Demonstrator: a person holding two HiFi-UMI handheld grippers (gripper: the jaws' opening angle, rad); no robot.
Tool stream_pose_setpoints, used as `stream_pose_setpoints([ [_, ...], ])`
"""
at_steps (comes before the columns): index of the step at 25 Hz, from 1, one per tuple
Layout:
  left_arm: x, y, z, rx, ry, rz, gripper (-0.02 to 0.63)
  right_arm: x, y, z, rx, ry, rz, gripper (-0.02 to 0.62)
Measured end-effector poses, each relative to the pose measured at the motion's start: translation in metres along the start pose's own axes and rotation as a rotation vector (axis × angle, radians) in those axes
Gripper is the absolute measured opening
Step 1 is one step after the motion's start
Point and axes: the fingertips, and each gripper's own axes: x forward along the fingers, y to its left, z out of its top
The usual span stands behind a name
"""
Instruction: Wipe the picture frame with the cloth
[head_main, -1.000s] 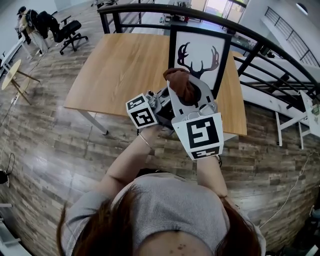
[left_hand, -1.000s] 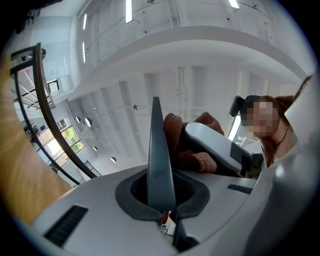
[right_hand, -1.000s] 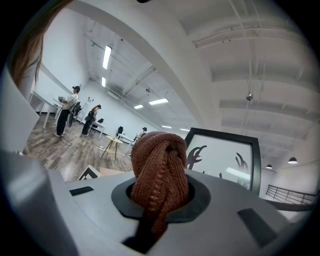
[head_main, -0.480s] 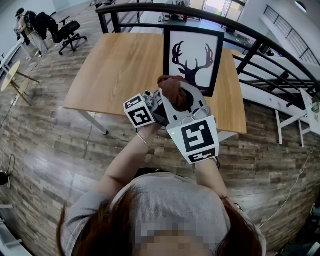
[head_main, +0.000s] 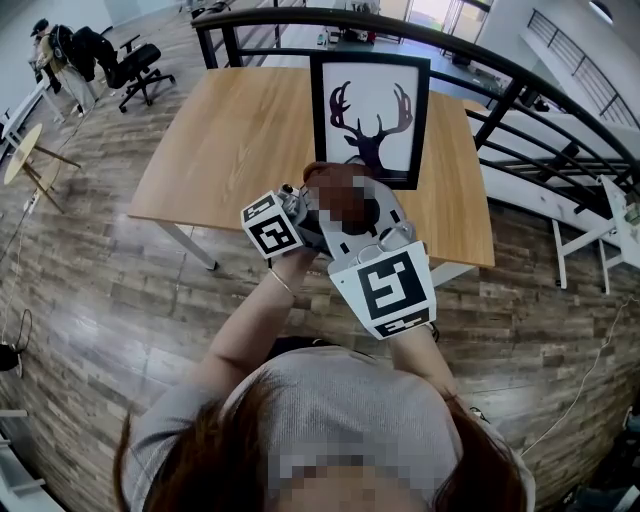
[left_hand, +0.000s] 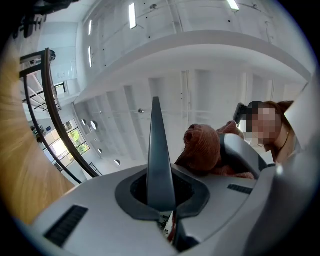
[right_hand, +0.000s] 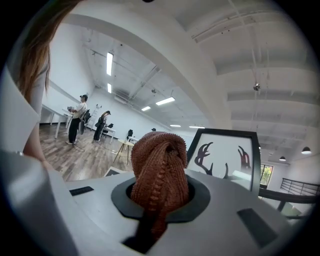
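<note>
Risks, judged from this moment:
- The frame (head_main: 368, 118) stands upright near the table's (head_main: 240, 130) far edge. What props it from behind is hidden. A wipe pushed straight at its face could tip it backward or slide it toward that edge, since nothing grips it.
- Left tongs (left_hand: 155, 120) are clenched on nothing, tips pointing up at the ceiling, so they are not steadying the frame. One-handed wiping is the likely cause of a topple.
- Right tongs (head_main: 345, 200) are clenched on the cloth (right_hand: 159, 167), which is bunched into a knob, so little of it is free. If it is pressed flat, the hard tips may meet the face and scratch it.
- The cloth is apart from the frame, which lies just beyond it in the right gripper view. No contact yet.

Materials and shapes:
- Cloth: rust-brown knit with ribbed stitch rows, soft and thick, folded over itself. It should drag rather than glide.
- Frame: a thin black rectangular border around a white sheet with a black antlered deer head. Whether it is glazed I cannot tell.
- Table: pale wood-grain top, smooth and rectangular.
</note>
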Motion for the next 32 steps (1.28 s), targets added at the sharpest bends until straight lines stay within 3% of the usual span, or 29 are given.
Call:
stream_pose_setpoints([
  [4, -0.001, 0.000, -0.001, 0.017, 0.015, -0.003, 0.020, -0.012, -0.025, 0.040, 0.046, -0.182, -0.070, 0.046],
  [12, -0.005, 0.002, -0.005, -0.009, 0.034, 0.011, 0.020, -0.035, -0.107, 0.120, -0.062, -0.375, -0.275, 0.046],
  [20, -0.008, -0.008, -0.006, 0.010, 0.064, 0.001, 0.020, -0.008, -0.144, 0.097, -0.032, -0.271, -0.365, 0.046],
  [32, -0.015, -0.010, -0.006, 0.013, 0.088, -0.015, 0.020, 0.001, -0.129, 0.052, 0.034, -0.184, -0.350, 0.046],
])
